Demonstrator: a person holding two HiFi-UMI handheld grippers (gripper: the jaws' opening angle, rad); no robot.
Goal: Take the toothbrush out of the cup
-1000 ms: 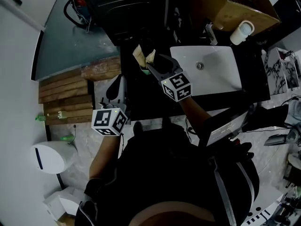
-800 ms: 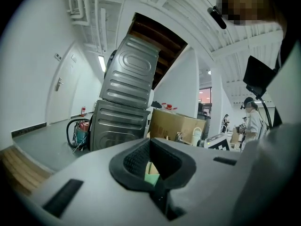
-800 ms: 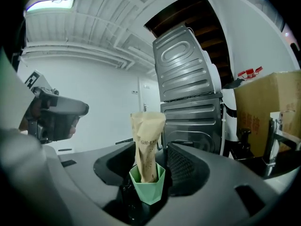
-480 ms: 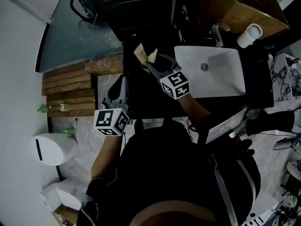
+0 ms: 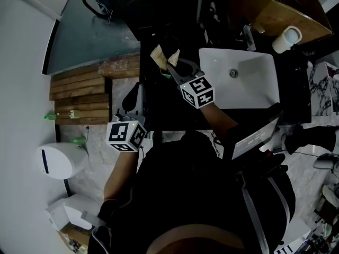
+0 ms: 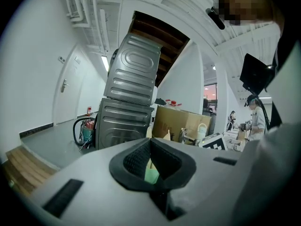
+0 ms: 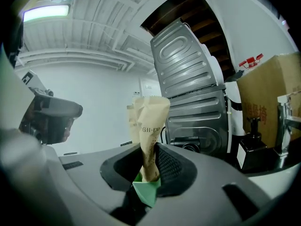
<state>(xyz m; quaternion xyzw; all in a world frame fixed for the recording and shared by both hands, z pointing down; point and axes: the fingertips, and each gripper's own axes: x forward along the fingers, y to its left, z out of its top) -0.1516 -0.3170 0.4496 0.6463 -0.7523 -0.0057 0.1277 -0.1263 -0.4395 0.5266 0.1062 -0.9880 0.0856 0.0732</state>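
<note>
Two tan paper-wrapped toothbrushes [image 5: 161, 56] stand in a green cup [image 7: 146, 190] on the dark counter. In the right gripper view, the nearer toothbrush packet [image 7: 151, 126] rises between the pads, and the paper is pinched where they meet it. My right gripper [image 5: 171, 70] [image 7: 148, 169] has just been closing and is shut on this packet. A second packet [image 7: 132, 121] stands right behind the first. My left gripper [image 5: 137, 89] [image 6: 150, 147] is shut and empty. It sits left of the counter and points at the cup [image 6: 151, 174], which shows through its notch.
A white sink [image 5: 241, 83] with a faucet [image 5: 248, 35] lies right of the cup, with a white jar [image 5: 287, 37] and a cardboard box [image 5: 275, 9] behind it. Stacked metal machines [image 7: 193, 93] stand behind the counter. Wooden planks [image 5: 85, 91] and a white bin [image 5: 55, 160] are on the floor at left.
The right gripper's jaws have closed in on the tan toothbrush packet and dipped slightly. The left gripper has stayed where it was.
</note>
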